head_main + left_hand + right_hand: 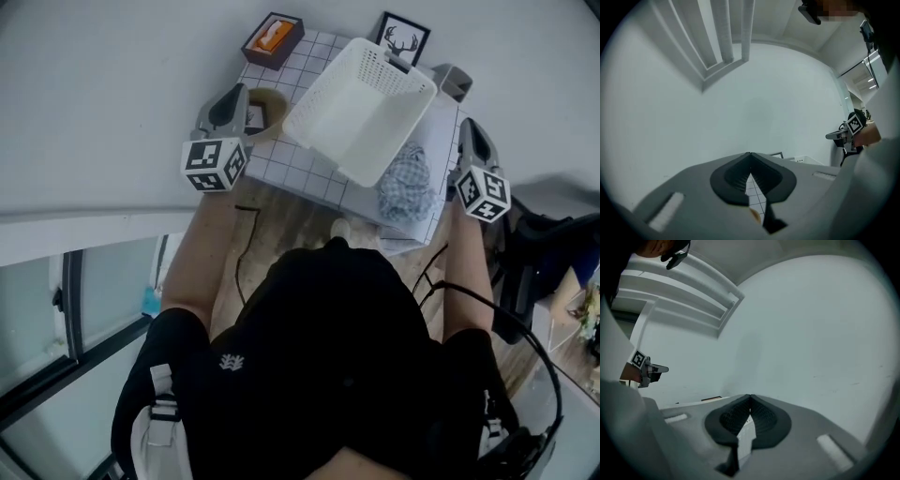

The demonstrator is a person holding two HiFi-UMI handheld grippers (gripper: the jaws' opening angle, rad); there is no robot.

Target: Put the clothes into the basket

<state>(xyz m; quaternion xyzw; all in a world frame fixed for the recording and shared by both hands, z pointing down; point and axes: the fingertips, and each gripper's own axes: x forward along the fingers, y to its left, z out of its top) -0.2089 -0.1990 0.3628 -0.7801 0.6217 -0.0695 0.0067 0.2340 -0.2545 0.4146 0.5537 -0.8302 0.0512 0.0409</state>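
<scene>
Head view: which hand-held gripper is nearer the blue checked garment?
The right hand-held gripper, just beside the garment; the left hand-held gripper sits across the white basket from it.

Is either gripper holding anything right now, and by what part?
Nothing is held. The left gripper and the right gripper each have jaws closed tip to tip with nothing between them. The blue checked cloth lies beside the basket.

Wall: plain white, unmarked. Bench stands against it, under a white cover with grid lines. Picture, black frame, stands at the bench's far edge by the wall. Floor: wood planks. Window: dark frame, lower left. Ceiling recess: stepped, white. Strip lights lit at far right.
</scene>
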